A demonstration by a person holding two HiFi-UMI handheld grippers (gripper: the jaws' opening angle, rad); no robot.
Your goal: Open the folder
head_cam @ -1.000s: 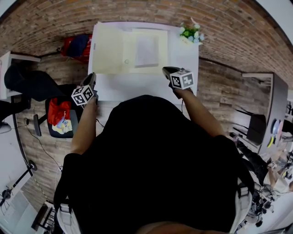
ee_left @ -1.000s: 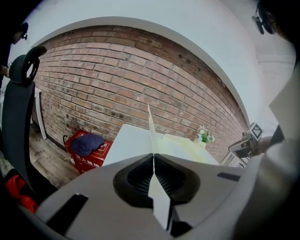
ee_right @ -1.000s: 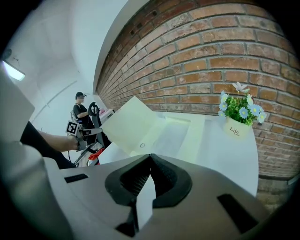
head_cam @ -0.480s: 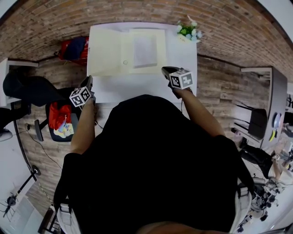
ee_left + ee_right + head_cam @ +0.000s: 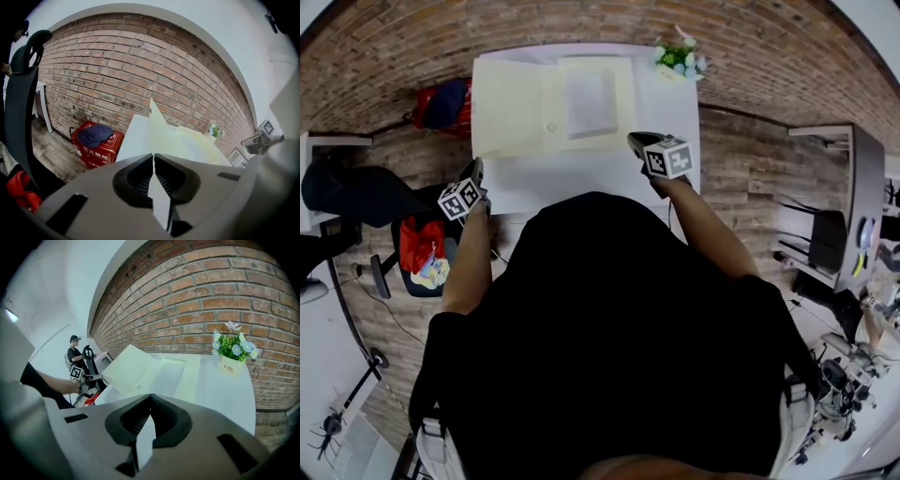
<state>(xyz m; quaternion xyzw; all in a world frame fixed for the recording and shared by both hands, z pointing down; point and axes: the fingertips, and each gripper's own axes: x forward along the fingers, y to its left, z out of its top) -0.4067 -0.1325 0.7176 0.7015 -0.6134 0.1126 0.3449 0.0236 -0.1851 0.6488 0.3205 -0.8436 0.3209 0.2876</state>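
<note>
While the left gripper (image 5: pixel 153 157) and right gripper (image 5: pixel 150 397) are pressed together, empty, the folder (image 5: pixel 516 112) is judged light, bendy, best pinched at its cover edge.

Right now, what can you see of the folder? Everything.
The folder is pale yellow, card or thin plastic by its look, and lies open across the far half of the white table. Its left cover is swung out and, in the right gripper view, tilts up off the surface. A small round fastener sits near its edge. A greyish sheet lies inside. Only the table touches it.
</note>
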